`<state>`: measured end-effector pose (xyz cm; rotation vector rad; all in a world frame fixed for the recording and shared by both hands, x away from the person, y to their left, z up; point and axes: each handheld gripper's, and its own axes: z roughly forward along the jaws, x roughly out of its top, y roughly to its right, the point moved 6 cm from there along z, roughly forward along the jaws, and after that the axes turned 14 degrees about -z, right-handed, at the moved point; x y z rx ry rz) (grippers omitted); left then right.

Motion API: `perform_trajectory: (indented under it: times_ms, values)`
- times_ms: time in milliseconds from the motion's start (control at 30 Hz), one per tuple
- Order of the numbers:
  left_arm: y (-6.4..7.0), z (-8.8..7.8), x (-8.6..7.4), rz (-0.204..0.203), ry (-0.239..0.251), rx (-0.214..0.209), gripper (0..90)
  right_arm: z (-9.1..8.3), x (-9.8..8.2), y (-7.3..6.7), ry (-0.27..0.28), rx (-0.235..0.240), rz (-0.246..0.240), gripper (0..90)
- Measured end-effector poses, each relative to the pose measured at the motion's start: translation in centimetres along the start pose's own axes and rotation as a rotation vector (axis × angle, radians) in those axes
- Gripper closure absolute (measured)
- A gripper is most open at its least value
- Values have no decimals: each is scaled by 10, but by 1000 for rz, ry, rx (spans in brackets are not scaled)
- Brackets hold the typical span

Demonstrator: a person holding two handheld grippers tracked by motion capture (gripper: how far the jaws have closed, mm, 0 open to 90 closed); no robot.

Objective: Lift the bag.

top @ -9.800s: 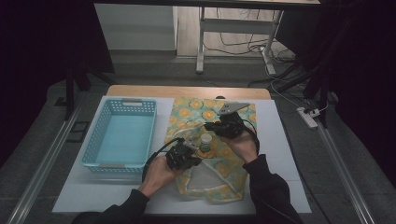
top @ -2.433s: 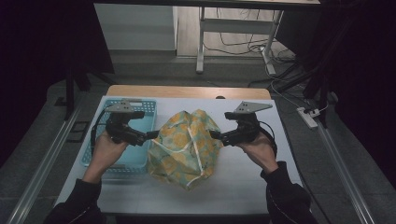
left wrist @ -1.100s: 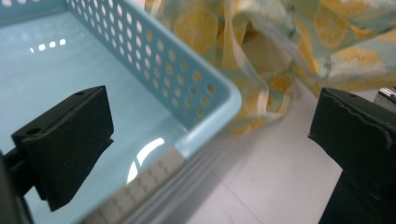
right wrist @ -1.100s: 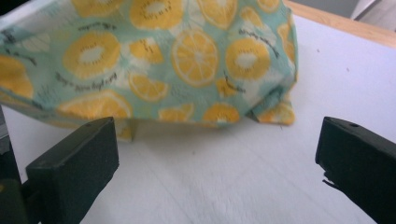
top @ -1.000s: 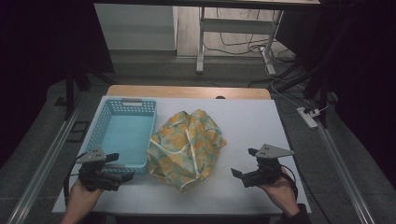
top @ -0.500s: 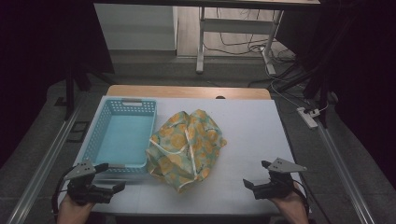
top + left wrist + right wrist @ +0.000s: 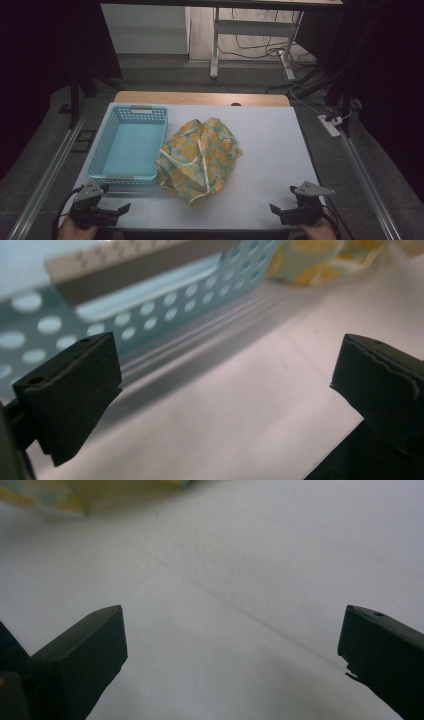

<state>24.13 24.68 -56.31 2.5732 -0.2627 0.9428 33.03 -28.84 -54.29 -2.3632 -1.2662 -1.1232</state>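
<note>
White tabletop [image 7: 260, 150] runs out ahead of me under dim light, with dark floor and cables beyond its far edge. My left gripper [image 7: 111, 211] and right gripper [image 7: 280, 212] both sit at the near edge, each with jaws spread wide and nothing between them; the two gripper views show bare jaws over plain table. Between them and well ahead lies the bundled cloth [image 7: 199, 157], yellow and green, gathered into a loose mound, its left side touching or just beside the blue basket [image 7: 129, 145]. I judge the risk to be in that looseness: if I pinch only an outer fold, the bundle could fall open as I lift it. Reaching from the left, my jaw could also catch the basket's perforated wall [image 7: 150, 315], which stands close in front of that gripper, and shove it.
</note>
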Motion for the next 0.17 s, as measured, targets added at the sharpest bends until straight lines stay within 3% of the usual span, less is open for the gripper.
perform_trajectory:
  times_ms: [167]
  values:
    - [-2,1,0,-26,-9,4,0,2,-3,0,-23,1,5,0]
